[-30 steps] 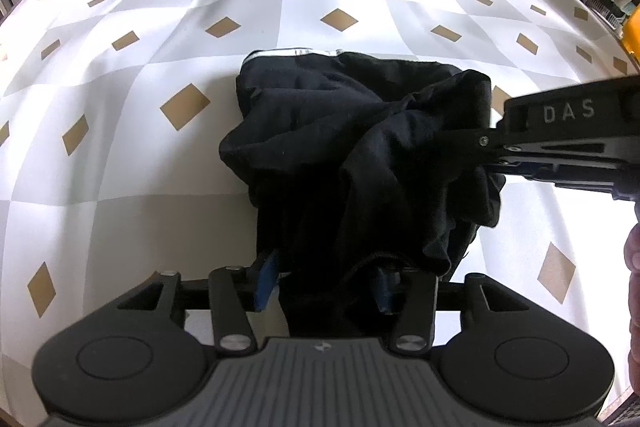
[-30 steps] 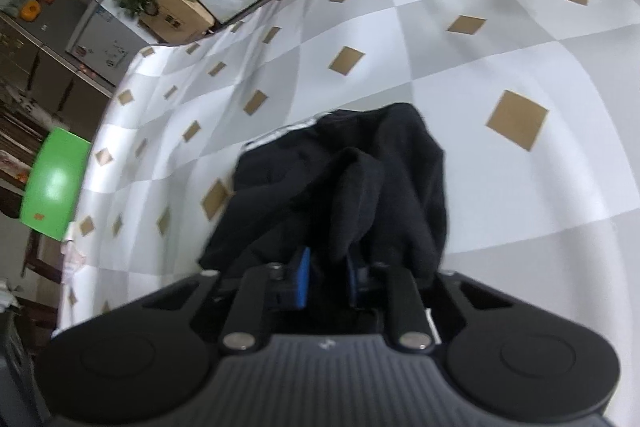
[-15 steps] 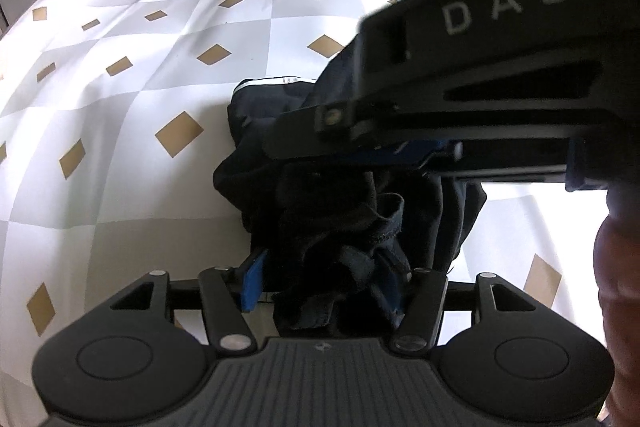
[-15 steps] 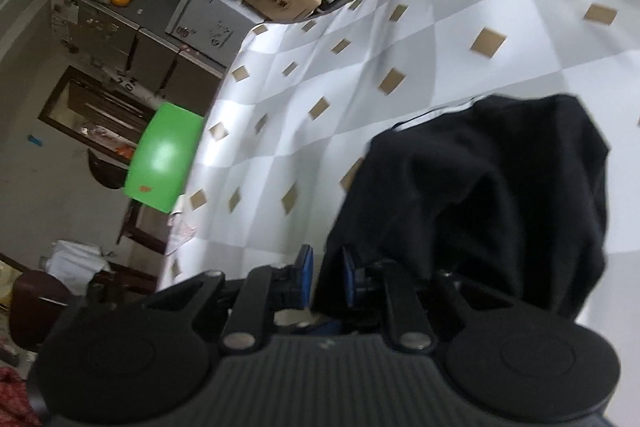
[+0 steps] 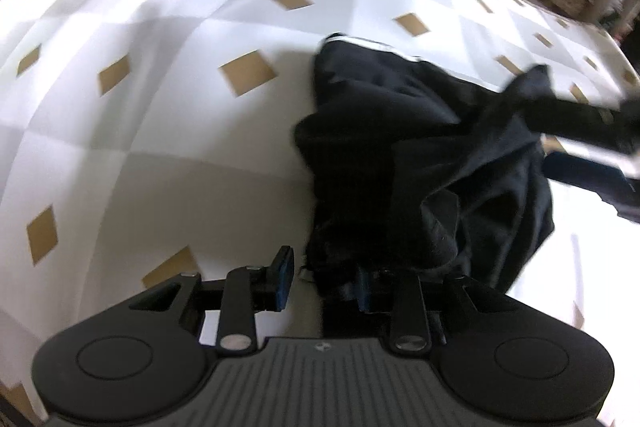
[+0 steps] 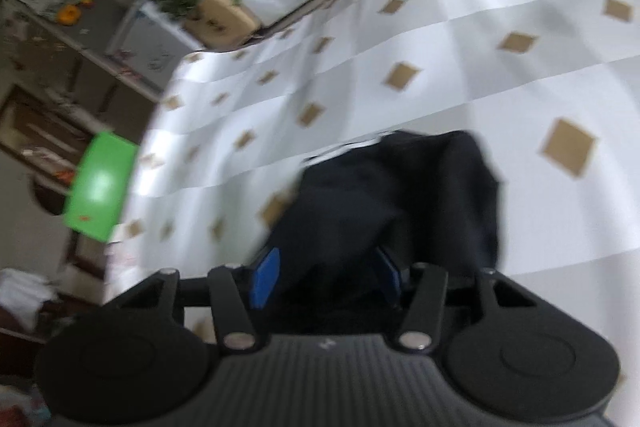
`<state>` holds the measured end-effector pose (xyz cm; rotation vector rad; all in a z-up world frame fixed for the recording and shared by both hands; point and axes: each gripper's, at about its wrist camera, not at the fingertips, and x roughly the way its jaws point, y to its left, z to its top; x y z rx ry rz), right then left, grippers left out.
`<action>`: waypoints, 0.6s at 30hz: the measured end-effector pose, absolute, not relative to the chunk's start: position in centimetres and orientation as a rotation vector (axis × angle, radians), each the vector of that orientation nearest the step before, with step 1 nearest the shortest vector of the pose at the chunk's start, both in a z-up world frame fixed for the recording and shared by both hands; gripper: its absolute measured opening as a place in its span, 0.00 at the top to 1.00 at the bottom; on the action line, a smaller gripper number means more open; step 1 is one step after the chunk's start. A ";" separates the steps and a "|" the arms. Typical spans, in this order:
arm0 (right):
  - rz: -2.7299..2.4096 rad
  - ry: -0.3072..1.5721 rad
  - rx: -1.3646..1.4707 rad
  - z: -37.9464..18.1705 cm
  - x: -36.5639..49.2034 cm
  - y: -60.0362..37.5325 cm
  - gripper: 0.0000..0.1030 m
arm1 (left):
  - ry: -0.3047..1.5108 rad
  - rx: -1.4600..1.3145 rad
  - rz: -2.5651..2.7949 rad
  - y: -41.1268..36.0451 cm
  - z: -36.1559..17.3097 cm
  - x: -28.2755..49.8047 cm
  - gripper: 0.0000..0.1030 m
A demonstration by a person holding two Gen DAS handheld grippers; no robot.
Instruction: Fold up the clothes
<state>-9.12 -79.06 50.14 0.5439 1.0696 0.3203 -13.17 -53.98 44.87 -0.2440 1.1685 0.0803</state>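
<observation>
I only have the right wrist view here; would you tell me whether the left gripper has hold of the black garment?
Observer: No. The left gripper is open, and bare tablecloth shows between its left finger and the black garment.
Operator: Thank you. Does the cloth touch its other finger?
Observer: Yes, the garment drapes over that finger and hides its pad.
Operator: And how does the garment lie from that side?
Observer: It is bunched in a heap, with one corner pulled out toward the picture's right edge.
</observation>
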 end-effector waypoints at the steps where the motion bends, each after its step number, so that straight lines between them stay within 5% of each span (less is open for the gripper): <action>1: 0.273 1.083 0.537 49.8 -9.1 -79.4 0.48 | 1.173 -0.257 0.093 -53.7 44.8 -13.2 0.71; 12: 0.063 1.159 0.484 46.4 -8.9 -80.2 0.43 | 1.157 -0.277 0.031 -54.2 45.7 -14.0 0.69; 18: 0.060 1.176 0.475 45.3 -8.6 -79.7 0.43 | 1.104 -0.265 -0.063 -55.2 48.1 -14.7 0.57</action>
